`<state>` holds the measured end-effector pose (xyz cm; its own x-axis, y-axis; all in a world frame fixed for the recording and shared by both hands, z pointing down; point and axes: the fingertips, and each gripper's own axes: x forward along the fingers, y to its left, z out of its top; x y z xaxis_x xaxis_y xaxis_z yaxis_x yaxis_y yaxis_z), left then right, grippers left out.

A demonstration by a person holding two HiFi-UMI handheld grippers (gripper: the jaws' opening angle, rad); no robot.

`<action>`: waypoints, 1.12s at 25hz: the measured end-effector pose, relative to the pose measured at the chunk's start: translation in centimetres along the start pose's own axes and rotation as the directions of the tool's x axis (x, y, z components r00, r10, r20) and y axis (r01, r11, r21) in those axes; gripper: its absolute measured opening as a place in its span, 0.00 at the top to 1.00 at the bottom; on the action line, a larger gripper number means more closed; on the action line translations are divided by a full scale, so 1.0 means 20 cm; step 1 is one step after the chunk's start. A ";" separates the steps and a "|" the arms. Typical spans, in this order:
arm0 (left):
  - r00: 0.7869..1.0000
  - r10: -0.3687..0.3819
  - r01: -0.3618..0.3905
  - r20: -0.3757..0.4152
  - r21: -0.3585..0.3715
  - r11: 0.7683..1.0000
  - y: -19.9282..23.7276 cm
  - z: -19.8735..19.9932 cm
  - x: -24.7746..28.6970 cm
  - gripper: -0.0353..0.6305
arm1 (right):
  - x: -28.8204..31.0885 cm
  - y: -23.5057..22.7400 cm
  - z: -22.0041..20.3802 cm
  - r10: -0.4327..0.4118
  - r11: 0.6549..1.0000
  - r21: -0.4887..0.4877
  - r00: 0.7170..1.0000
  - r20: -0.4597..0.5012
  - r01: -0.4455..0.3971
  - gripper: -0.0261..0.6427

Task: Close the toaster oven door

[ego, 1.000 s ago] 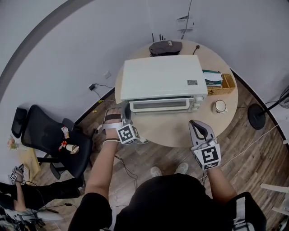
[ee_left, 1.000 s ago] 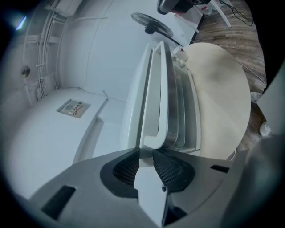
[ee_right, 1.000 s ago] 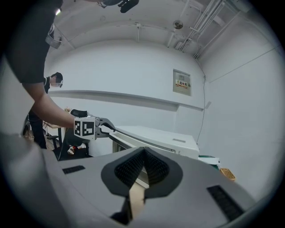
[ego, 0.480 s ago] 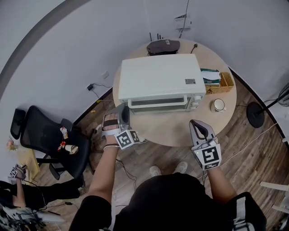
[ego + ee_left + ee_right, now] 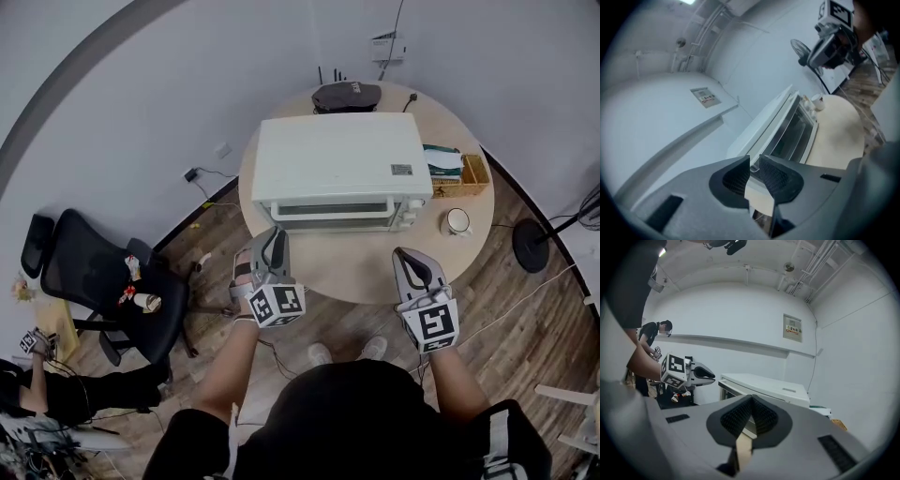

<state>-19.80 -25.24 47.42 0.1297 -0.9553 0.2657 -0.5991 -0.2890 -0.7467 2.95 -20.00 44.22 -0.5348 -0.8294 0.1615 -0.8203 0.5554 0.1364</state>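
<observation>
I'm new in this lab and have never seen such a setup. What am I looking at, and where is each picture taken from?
There is no robot here: a person holds a hand-held gripper in each hand. The overhead picture comes from a camera on their head, looking steeply down. The other two come from cameras riding on each gripper, looking along its fingers. On the round table stand a white toaster oven, whose door looks closed, a cup and a small basket. The left gripper is short of the oven. Its fingers have just been closing and are slightly apart, with nothing between them. The right gripper has its fingers together and holds nothing.
</observation>
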 end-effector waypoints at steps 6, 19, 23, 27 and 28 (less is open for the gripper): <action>0.993 -0.082 0.109 0.086 -0.381 0.918 -0.06 0.07 -0.11 0.94 | 0.00 0.01 0.01 -0.003 1.000 -0.004 1.000 0.007 0.003 0.96; 0.962 -0.102 0.253 0.254 -0.683 0.685 -0.15 0.25 -0.31 0.94 | -0.01 0.02 0.02 -0.032 0.999 -0.032 0.999 -0.004 0.032 0.96; 0.953 -0.122 0.286 0.277 -0.694 0.661 -0.20 0.26 -0.34 0.94 | -0.01 0.04 0.03 -0.027 0.998 -0.054 1.000 -0.004 0.027 0.96; 0.952 -0.122 0.289 0.282 -0.690 0.664 -0.20 0.26 -0.35 0.94 | -0.01 0.04 0.05 -0.031 0.998 -0.052 1.000 0.006 0.031 0.96; 0.953 -0.120 0.286 0.280 -0.690 0.665 -0.20 0.25 -0.35 0.94 | -0.01 0.04 0.05 -0.031 0.998 -0.052 1.000 0.006 0.031 0.96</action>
<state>-14.37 -17.68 45.37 0.4165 -0.8928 0.1719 -0.9063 -0.4227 0.0003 2.19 -19.42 43.34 -0.5106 -0.8464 0.1513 -0.8247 0.5319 0.1921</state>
